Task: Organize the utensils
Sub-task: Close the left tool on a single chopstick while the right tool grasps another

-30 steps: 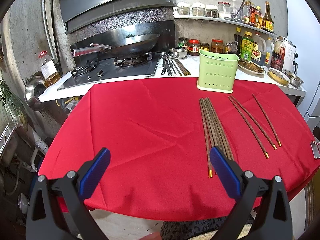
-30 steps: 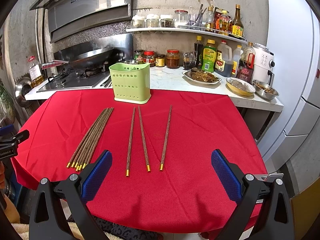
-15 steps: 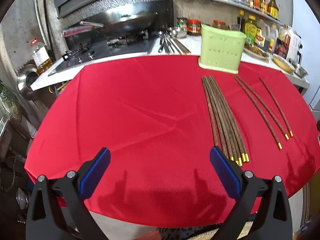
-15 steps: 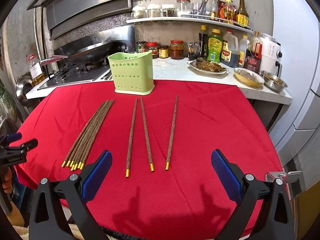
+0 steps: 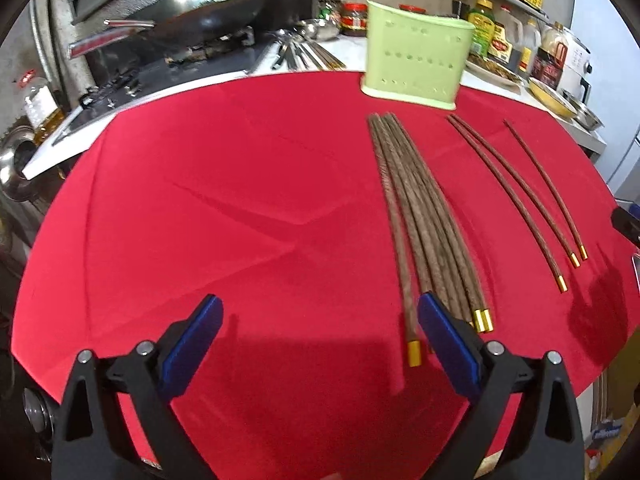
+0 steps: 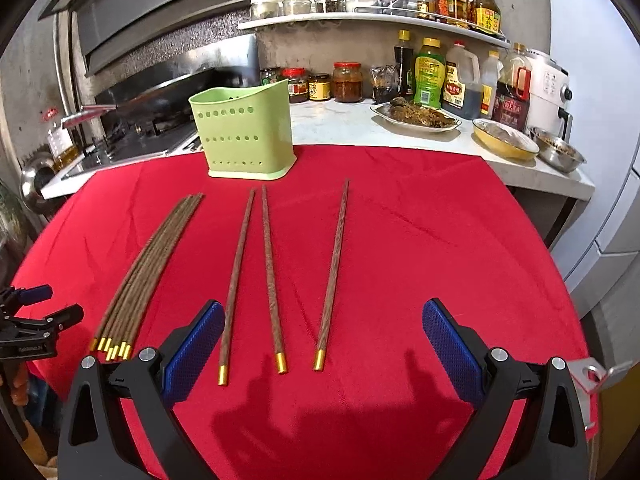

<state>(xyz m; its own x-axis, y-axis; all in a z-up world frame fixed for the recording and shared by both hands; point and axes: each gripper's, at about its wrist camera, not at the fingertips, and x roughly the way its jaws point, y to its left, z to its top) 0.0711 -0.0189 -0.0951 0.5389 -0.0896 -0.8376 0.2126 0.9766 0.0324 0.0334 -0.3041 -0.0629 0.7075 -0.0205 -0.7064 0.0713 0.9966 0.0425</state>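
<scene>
A bundle of several brown chopsticks (image 5: 420,220) with gold ends lies on the red tablecloth (image 5: 200,200). Three loose chopsticks (image 6: 272,272) lie to its right. Behind them stands a pale green perforated utensil holder (image 5: 416,64) (image 6: 246,136). My left gripper (image 5: 319,308) hovers low over the cloth, its jaws wide and closing slightly. The bundle's near ends sit at its right finger, and nothing is gripped. It also shows at the left edge as the left gripper (image 6: 60,302). My right gripper (image 6: 323,312) is open above the gold ends of the loose chopsticks.
A stove with a wok (image 5: 200,20) and metal utensils (image 5: 300,52) sit on the counter behind the table. Jars, sauce bottles, a plate of food (image 6: 416,116) and bowls (image 6: 504,140) line the counter at the right. The cloth's front edge drops off just below both grippers.
Both grippers have come down and forward toward the chopsticks. The left one has tilted further down, and the bundle's gold ends now reach its right finger.
</scene>
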